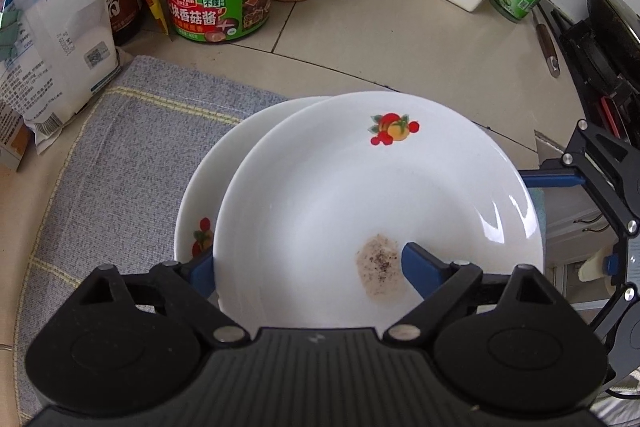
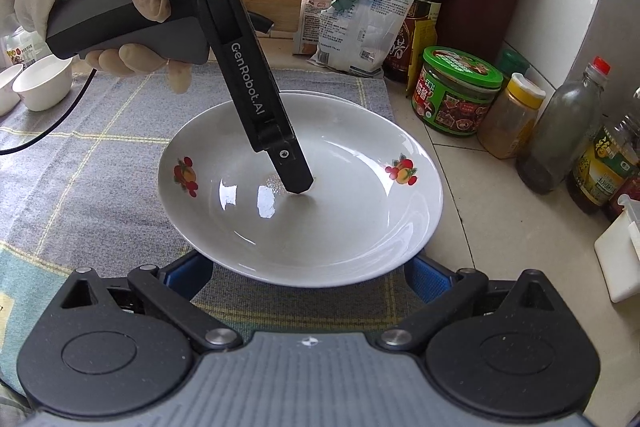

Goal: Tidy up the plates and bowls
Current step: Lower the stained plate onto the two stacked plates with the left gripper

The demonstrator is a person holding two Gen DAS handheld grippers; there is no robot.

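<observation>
Glossy round plate on woven cloth; left gripper straddles rim, loose; right gripper wide.

The left gripper points steeply downward, its blue fingers spread apart with a wide gap between them. A gloved left hand wraps the grey handle from the side, index finger extended beneath it. The right gripper tilts downward at a shallower angle, its two blue fingers standing wide apart.
</observation>
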